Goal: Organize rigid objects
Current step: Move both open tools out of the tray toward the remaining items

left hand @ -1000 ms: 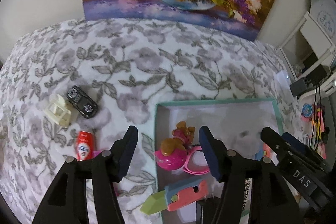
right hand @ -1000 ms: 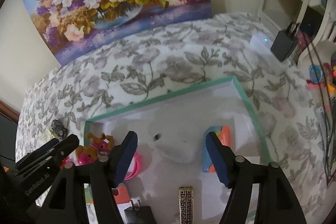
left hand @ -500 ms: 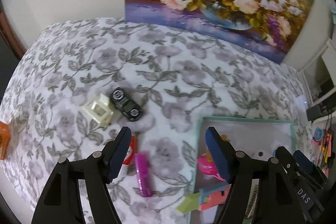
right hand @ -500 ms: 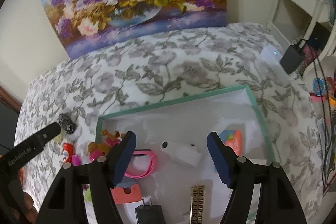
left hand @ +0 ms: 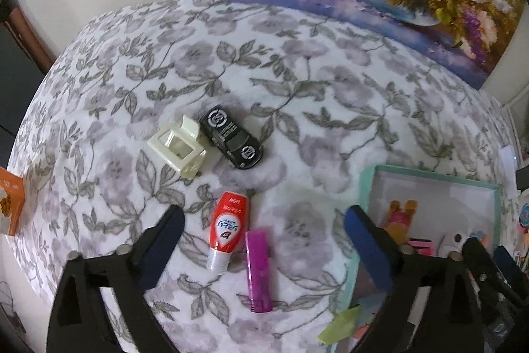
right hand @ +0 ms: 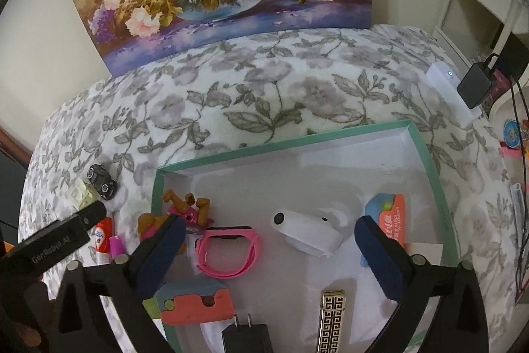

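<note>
Left gripper point(left hand: 263, 248), jaws just opened wide and empty, hangs over the red tube point(left hand: 227, 229) and purple lighter point(left hand: 258, 270) loose on the floral blanket point(left hand: 297, 81), teal box point(left hand: 368, 187) at three o'clock; right gripper point(right hand: 269, 257), likewise just spread and empty, hovers over the box's white case point(right hand: 309, 229), likely sorted.

bare blanket point(left hand: 297, 62) beyond toy car point(left hand: 231, 138), box point(right hand: 426, 154) crowded

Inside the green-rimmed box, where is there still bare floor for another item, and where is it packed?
In the box, the far strip between the back rim and the white device is bare, widest toward the far right corner. The near left is crowded: pink band, brown-and-pink toy, coral block, black plug.
</note>
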Available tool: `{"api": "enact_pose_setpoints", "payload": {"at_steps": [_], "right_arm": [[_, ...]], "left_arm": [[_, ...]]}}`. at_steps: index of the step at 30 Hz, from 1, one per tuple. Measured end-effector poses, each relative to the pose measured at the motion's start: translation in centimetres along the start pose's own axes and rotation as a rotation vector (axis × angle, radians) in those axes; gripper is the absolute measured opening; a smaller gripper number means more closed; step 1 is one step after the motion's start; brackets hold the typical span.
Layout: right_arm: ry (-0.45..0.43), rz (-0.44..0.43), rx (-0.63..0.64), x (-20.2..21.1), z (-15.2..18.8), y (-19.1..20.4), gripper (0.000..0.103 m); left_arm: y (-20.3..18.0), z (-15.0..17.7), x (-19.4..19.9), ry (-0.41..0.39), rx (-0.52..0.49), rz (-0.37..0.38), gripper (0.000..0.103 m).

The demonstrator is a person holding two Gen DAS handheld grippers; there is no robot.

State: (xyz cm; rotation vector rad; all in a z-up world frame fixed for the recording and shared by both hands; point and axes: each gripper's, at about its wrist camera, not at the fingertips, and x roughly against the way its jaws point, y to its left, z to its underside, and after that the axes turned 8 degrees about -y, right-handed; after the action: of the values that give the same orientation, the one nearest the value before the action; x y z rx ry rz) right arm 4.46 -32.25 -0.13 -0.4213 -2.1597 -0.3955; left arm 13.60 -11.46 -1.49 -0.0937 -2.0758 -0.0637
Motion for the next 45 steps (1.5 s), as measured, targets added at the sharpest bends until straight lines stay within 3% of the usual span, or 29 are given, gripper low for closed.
{"api": "enact_pose_setpoints", "payload": {"at_steps": [7,15,25,29,34,45], "right_arm": [[-0.007,-0.002,0.0,-0.1,0.0,0.1,0.103],[-0.066,-0.024,0.033,1.6,-0.6,1.7,0.103],[-0.144,-0.124,0.109,3.9,-0.8,6.1,0.103],[-0.114,-0.169,0.143,3.2,0.2,8.7,0.103],[-0.061,-0.207,0.207,2.0,1.8,12.2,0.102],[0.065,-0.249,0.281,-1.7,5.4,16.7,0.08]], "left_arm": [[1.3,-0.1,-0.3,0.014,0.041,0.003,0.099],[3.5,-1.3,1.7,-0.034,0.07,0.02,0.099],[7.8,-2.5,4.8,-0.109,0.102,-0.014,0.099],[9.9,-2.4,5.3,-0.122,0.127,-0.046,0.099],[12.0,-1.7,4.2,-0.082,0.164,-0.051,0.099],[13.9,0.3,0.1,0.04,0.194,-0.051,0.099]]}}
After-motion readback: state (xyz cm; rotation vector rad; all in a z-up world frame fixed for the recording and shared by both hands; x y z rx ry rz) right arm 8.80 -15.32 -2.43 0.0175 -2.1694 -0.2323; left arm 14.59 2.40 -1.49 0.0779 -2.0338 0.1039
